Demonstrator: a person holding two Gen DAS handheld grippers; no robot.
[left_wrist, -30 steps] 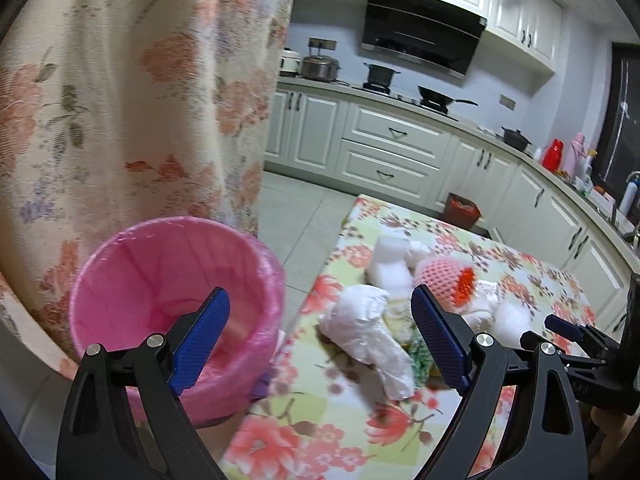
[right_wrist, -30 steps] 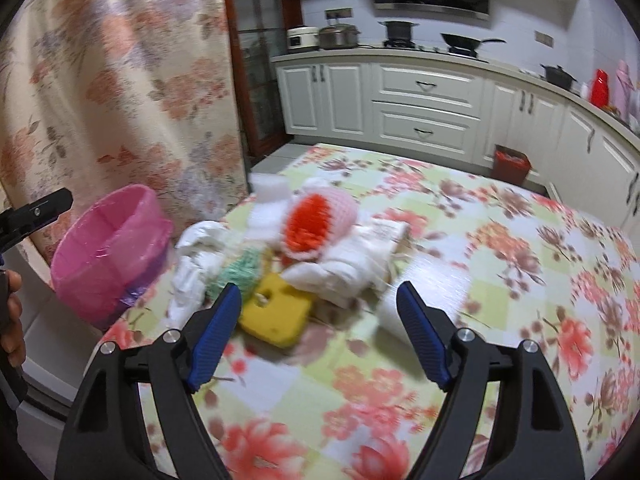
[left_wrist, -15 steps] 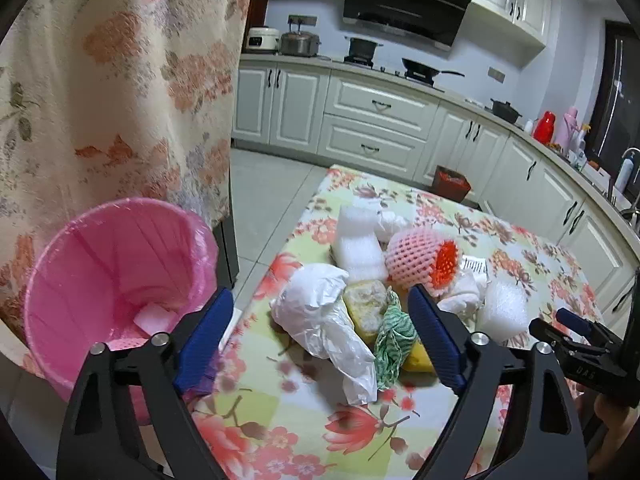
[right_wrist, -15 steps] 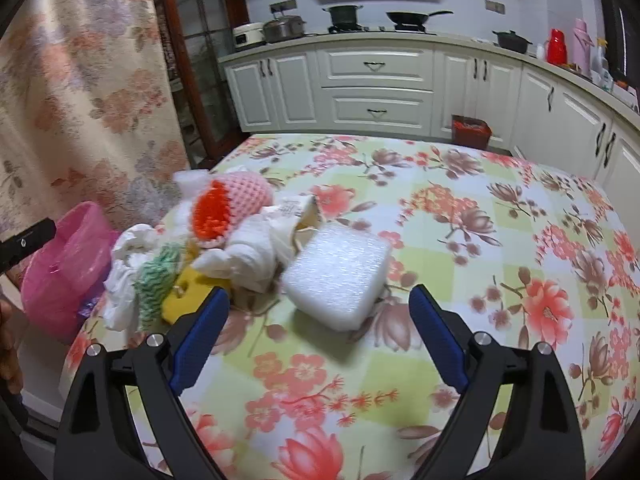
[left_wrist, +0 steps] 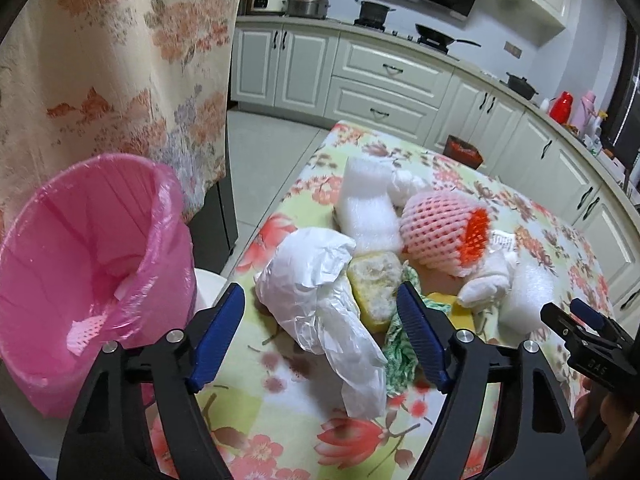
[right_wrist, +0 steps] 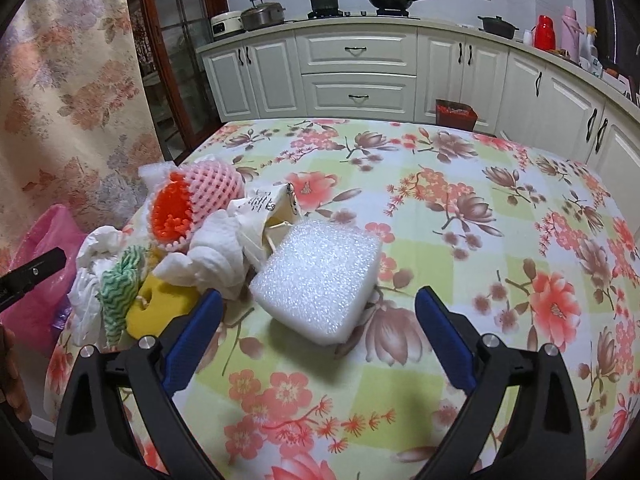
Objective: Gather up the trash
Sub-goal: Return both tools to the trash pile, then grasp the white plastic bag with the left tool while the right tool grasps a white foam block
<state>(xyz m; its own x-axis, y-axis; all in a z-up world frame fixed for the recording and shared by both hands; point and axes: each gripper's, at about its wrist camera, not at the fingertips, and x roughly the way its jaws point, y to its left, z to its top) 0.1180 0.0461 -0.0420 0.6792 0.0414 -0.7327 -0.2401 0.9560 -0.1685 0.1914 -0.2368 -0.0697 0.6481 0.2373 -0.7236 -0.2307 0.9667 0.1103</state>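
A heap of trash lies at the left end of the floral table (right_wrist: 480,240). It holds a crumpled white plastic bag (left_wrist: 316,292), a yellow sponge (left_wrist: 376,280), a green-white cloth (left_wrist: 400,344), a pink-and-orange foam net (left_wrist: 440,228) and white tissue (right_wrist: 216,256). My left gripper (left_wrist: 319,288) hovers over the bag; its jaws are closing, with the bag between them but untouched. My right gripper (right_wrist: 319,293) faces a white foam block (right_wrist: 320,276); its jaws are opening and the block lies ahead between them, untouched. A pink-lined bin (left_wrist: 80,264) stands left of the table.
A floral curtain (left_wrist: 100,60) hangs behind the bin. White kitchen cabinets (right_wrist: 356,72) line the back wall, with a small red bin (right_wrist: 456,114) on the floor before them. Tiled floor (left_wrist: 272,148) runs between table and cabinets. The table's right half carries nothing.
Both grippers have sunk toward the table. The left one swung from the bin to the plastic bag and its jaws narrowed. The right one shifted right onto the foam block and its jaws widened.
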